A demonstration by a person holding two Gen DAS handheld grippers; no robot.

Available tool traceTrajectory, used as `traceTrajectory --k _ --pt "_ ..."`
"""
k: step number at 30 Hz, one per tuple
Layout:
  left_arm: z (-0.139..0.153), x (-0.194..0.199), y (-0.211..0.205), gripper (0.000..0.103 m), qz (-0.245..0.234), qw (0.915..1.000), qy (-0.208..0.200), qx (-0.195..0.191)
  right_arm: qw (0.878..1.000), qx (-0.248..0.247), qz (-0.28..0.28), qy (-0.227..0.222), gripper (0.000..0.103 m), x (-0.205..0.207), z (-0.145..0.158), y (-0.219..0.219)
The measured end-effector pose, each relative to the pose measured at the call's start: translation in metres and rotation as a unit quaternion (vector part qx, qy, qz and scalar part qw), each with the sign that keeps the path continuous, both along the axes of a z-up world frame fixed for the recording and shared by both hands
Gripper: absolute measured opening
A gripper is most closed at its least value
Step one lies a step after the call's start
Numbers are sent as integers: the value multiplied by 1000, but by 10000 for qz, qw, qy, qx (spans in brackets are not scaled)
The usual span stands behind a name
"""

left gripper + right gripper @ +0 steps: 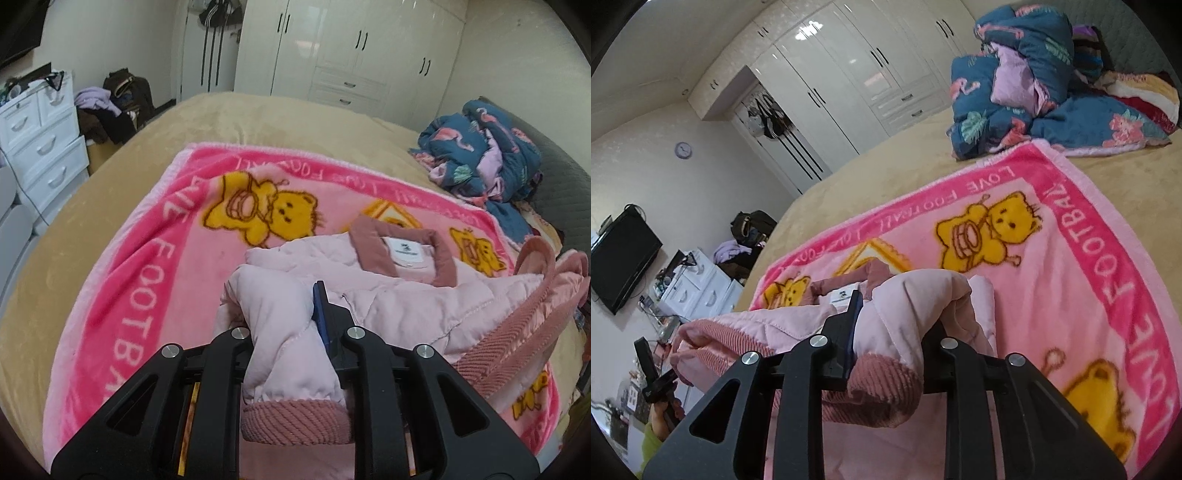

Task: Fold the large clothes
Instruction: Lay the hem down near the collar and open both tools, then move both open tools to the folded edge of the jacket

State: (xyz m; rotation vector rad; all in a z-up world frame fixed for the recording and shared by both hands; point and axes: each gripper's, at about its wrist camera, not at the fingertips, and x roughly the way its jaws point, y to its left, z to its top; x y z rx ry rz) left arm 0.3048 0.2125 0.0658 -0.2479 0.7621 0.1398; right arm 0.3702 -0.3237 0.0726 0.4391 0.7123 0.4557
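Left wrist view: we see the left gripper pinching a sleeve of the pink jacket, lower centre, lying on the blanket. It looks puffy, soft and light; we judge the ribbed cuff the firmest hold. Drawers at upper left are closed, contents hidden. Right wrist view: the right gripper is clamped on the other sleeve, lower centre; the wardrobe at top is closed.

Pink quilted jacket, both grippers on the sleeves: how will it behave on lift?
Likely floppy: the pink quilted jacket bunches between the left gripper fingers. Probably light: puffy quilting. Its ribbed cuff in the right gripper should resist slipping.
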Motion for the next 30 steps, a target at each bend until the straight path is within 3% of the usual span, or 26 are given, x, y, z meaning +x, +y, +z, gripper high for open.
traceTrajectory --k 8,11,13,15,18,21,24,26,30 --pt "-31 41 7 12 38 9993 343 -151 9969 286 -73 736 28 57 -44 10" --pt "-39 51 10 13 48 9988 428 -232 9923 774 -13 968 44 69 -60 5" --pt "-44 57 11 13 37 9985 468 -286 9893 1061 8 1002 62 72 -62 2" --pt "-47 61 9 13 -10 9986 483 -234 9886 1154 -26 967 71 72 -60 -2" --pt "-50 65 10 13 -43 9984 472 -307 9937 871 -106 702 84 62 -47 -3" --pt "-48 67 12 16 -49 9983 397 -430 9980 418 -54 466 88 49 -42 2" --pt "-39 65 12 28 -70 9978 266 -607 9989 -310 70 333 89 37 -47 16" --pt "-31 64 13 52 -116 9967 146 -790 9975 -570 183 376 89 32 -55 24" --pt "-10 57 6 58 -131 9970 -33 -759 9946 -895 221 479 89 27 -73 34"
